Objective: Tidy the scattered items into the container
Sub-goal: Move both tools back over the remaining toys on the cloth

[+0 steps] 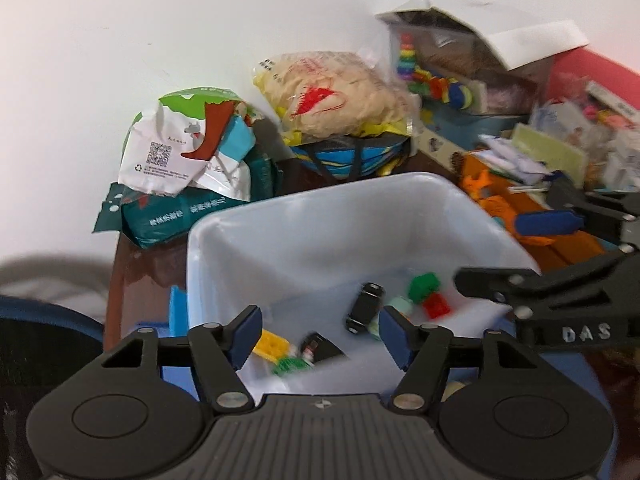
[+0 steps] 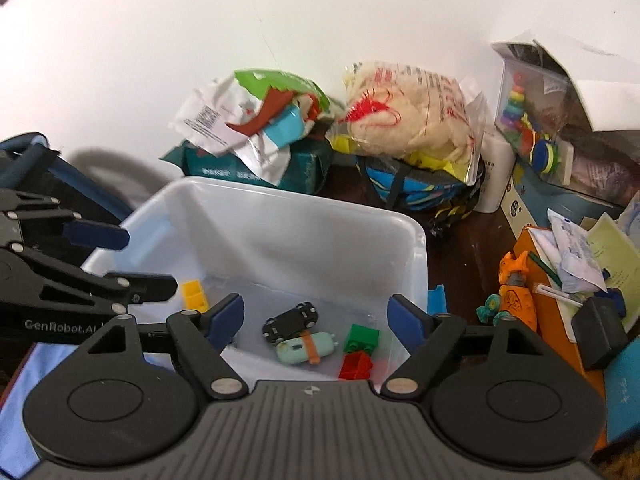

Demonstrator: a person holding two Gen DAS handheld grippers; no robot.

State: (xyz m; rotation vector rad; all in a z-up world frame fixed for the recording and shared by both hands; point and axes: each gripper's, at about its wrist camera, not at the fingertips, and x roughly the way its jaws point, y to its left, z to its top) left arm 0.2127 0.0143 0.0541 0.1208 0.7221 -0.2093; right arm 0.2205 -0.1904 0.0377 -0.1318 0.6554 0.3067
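Cluttered counter (image 2: 472, 240) by white wall | container (image 2: 280, 216) centre, toys inside | my left hand-held gripper (image 1: 320, 334) and right hand-held gripper (image 2: 316, 316) hover over it, jaws apart, empty | step: between picks, I judge | next: orange figure (image 2: 516, 292), right.

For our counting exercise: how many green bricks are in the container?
2: one green brick beside the red brick, another by the yellow brick; others may be hidden.

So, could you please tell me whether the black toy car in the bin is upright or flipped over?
Flipped over: in the right wrist view the black toy car shows its flat underside and wheels facing up, inside the bin.
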